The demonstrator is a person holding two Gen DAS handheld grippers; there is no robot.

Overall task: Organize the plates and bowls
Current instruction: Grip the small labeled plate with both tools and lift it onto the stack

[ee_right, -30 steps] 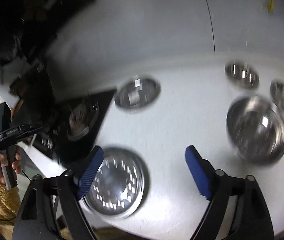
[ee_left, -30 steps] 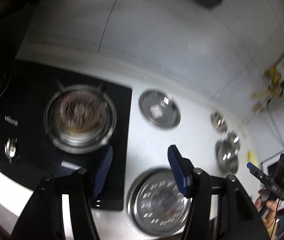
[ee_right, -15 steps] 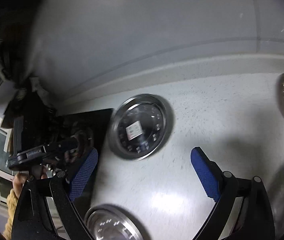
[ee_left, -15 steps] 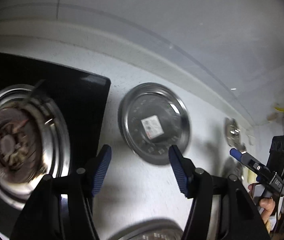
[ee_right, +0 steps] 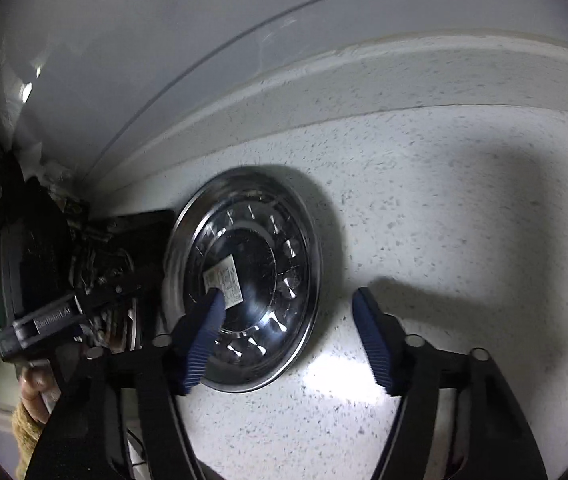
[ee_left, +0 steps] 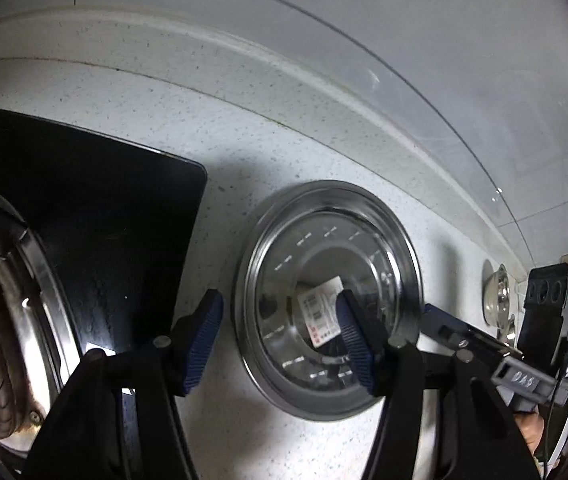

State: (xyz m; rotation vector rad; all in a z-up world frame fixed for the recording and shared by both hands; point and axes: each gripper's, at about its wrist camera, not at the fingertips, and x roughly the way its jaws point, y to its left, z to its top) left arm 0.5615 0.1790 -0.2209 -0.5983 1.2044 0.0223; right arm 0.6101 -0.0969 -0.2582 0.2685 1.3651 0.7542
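Observation:
A steel plate (ee_left: pixel 316 240) with a white sticker in its middle lies flat on the speckled white counter, near the back wall. It also shows in the right wrist view (ee_right: pixel 284 220). My left gripper (ee_left: pixel 280 320) is open and straddles the plate's left rim, one finger over the sticker, the other over the counter. My right gripper (ee_right: pixel 288 308) is open and straddles the plate's right rim, its left finger over the plate's centre. The right gripper also shows at the plate's right edge in the left wrist view (ee_left: pixel 444 326). Both are empty.
A black glass hob (ee_left: pixel 104 216) with a steel burner ring (ee_left: pixel 12 288) lies just left of the plate. A small steel bowl (ee_left: pixel 496 296) stands further right by the wall. The raised white backsplash (ee_left: pixel 284 64) runs behind the plate.
Both grippers have moved forward and down toward the far plate with the sticker, which now fills the views. The nearer plate and the bowls have dropped out of frame.

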